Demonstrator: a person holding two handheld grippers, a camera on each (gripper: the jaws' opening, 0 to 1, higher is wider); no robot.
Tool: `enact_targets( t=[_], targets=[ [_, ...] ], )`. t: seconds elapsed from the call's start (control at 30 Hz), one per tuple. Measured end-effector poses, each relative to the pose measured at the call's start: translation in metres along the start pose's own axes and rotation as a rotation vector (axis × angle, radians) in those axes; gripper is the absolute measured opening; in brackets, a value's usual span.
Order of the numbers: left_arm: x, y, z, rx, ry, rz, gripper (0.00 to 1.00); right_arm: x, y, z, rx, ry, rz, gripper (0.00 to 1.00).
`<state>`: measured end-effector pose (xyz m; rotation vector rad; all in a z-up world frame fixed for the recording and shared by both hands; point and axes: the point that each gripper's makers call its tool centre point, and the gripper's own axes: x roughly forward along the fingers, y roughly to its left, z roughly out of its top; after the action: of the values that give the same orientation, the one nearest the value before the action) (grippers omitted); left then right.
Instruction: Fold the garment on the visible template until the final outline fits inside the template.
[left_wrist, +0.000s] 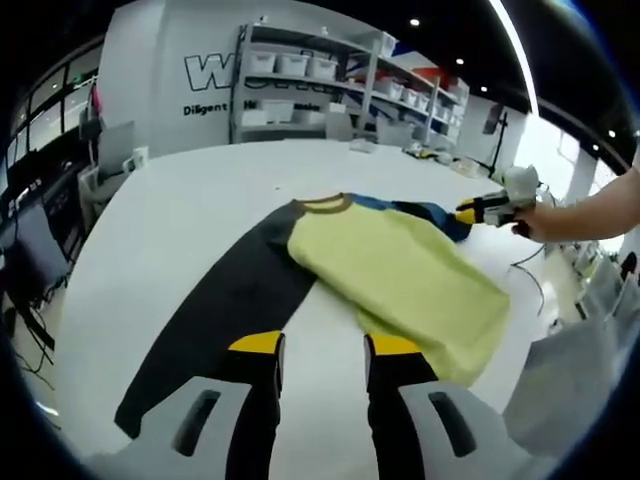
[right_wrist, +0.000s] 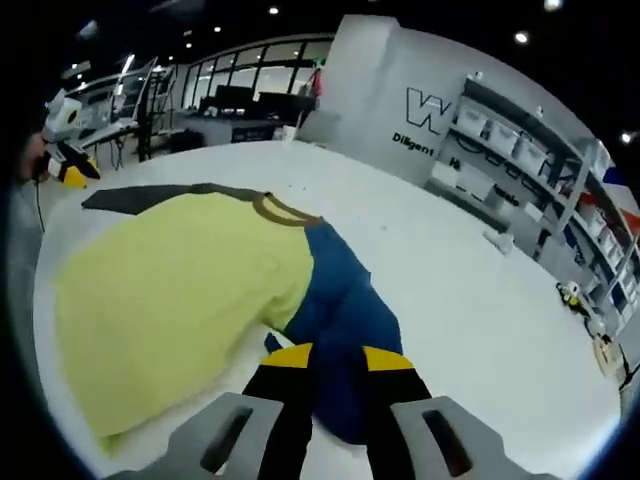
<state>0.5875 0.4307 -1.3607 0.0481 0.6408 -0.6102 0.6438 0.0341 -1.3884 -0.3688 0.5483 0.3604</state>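
Both grippers (left_wrist: 320, 358) (right_wrist: 338, 362) open-jawed at garment (left_wrist: 400, 275) sleeve edges; white table (left_wrist: 190, 210).

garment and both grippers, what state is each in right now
garment: lying flat on the white table, yellow body up, dark sleeve stretched out, blue sleeve spread to the other side, not yet folded
left gripper: open, above the dark sleeve
right gripper: open, over the blue sleeve

A white desk (left_wrist: 200, 210) spreads wide; far behind it, shelves (left_wrist: 320, 75) hold white bins (left_wrist: 292, 64) against a lettered wall (left_wrist: 175, 60).
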Motion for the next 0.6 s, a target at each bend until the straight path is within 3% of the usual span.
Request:
enact_targets(
  t=[0.4, 0.6],
  targets=[
    [0.0, -0.003, -0.001, -0.001, -0.001, -0.005, 0.32, -0.021, 0.026, -0.015, 0.019, 0.007, 0.025, 0.14],
    [0.001, -0.007, -0.002, -0.004, -0.002, -0.01, 0.32, -0.031, 0.033, -0.033, 0.146, 0.037, -0.002, 0.11]
  ],
)
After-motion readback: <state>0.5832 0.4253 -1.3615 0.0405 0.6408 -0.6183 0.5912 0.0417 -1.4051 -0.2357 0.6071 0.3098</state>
